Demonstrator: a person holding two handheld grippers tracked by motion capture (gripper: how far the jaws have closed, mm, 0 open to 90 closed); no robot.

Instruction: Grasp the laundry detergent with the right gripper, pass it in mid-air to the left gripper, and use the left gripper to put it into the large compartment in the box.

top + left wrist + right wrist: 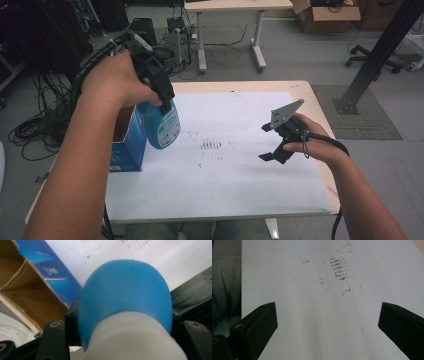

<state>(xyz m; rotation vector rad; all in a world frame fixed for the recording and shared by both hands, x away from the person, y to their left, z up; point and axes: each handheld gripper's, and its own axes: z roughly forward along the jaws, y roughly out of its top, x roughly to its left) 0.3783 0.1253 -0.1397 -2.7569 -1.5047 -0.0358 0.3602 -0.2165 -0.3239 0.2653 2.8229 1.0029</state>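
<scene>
From the high view I have the left gripper (161, 95) clamped on the top of the blue spray bottle (164, 126), which hangs below it, off the table, just beside the open blue carton (129, 145) on its outer side. My worry is that the bottle swings from such a high grip and clips the carton's wall or slides out. The right gripper (274, 142) hovers well apart over the white sheet (240, 175), jaws spread and empty, so it offers no support if the bottle (125, 295) drops. In the left gripper view the bottle's rounded shoulder bulges between the jaws, a smooth surface that I judge could slip. In the right gripper view the brown smudges (339, 271) lie ahead of the wide jaws; a loose spray might miss them.
</scene>
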